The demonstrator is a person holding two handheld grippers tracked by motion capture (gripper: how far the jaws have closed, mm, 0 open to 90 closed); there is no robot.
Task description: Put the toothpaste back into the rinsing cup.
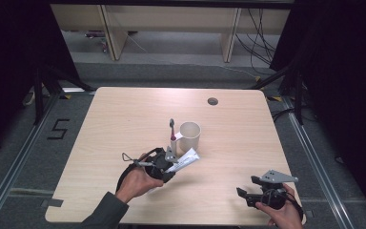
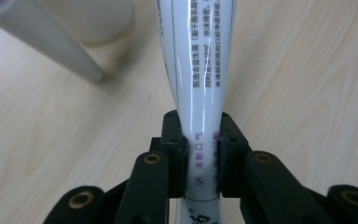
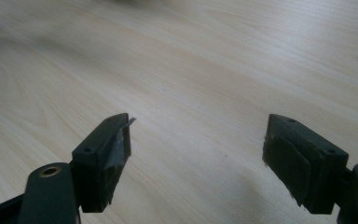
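Note:
My left gripper (image 1: pixel 170 162) is shut on a white toothpaste tube (image 1: pixel 185 160) near the table's middle front. In the left gripper view its two pads clamp the tube (image 2: pixel 200 93) near its flat end, and the tube runs away from me toward the cup. A cream cup (image 1: pixel 190 136) stands just beyond it. Beside the cup a toothbrush (image 1: pixel 172 133) stands upright, and its grey handle (image 2: pixel 46 42) shows at the upper left of the left gripper view. My right gripper (image 1: pixel 248 188) rests at the front right with its jaws wide apart (image 3: pixel 198 154), nothing between them.
The light wooden table (image 1: pixel 124 119) has a small round grommet hole (image 1: pixel 213 101) near its far edge. Dark curtains stand at both sides, and desk legs and cables lie on the floor beyond the table.

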